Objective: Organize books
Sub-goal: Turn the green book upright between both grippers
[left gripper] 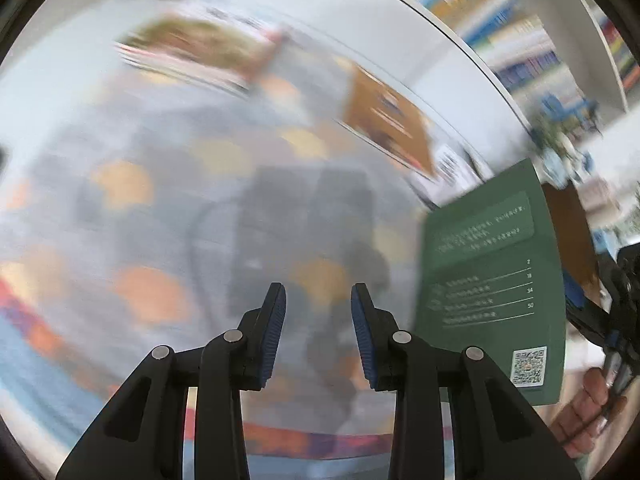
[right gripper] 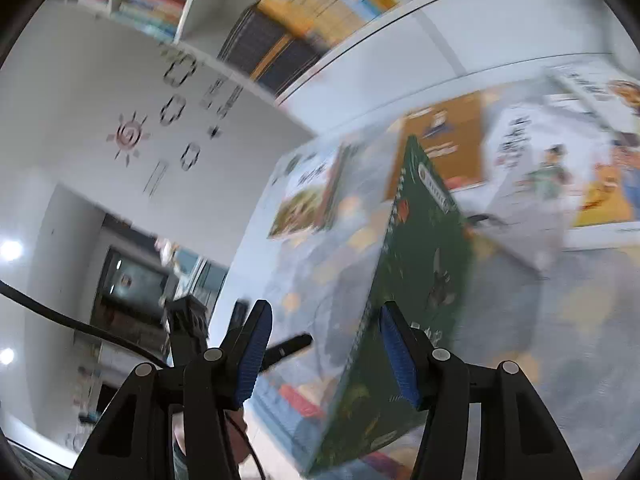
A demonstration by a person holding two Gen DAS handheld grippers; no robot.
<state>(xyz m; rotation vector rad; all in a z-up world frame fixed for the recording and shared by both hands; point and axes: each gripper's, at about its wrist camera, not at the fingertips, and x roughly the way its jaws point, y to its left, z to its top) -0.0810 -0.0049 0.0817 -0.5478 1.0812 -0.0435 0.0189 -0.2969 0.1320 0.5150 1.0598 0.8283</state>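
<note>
A thin green book (left gripper: 492,280) stands tilted at the right of the left wrist view, back cover and contents list showing. In the right wrist view the green book (right gripper: 424,248) has its near edge between the jaws of my right gripper (right gripper: 328,356). Its illustrated cover runs behind the right finger (right gripper: 400,360), and a clear gap separates it from the left pad (right gripper: 256,352). No pad is seen pressing it. My left gripper (left gripper: 319,320) is open and empty above a patterned tablecloth (left gripper: 160,200). A brown book (left gripper: 388,120) and a picture book (left gripper: 200,48) lie farther off.
White shelves packed with books (right gripper: 300,12) run behind the table. A large illustrated book (right gripper: 580,160) lies at the right beside the brown book (right gripper: 440,152). A hand (left gripper: 588,412) grips the right gripper's handle. Everything in the background is motion-blurred.
</note>
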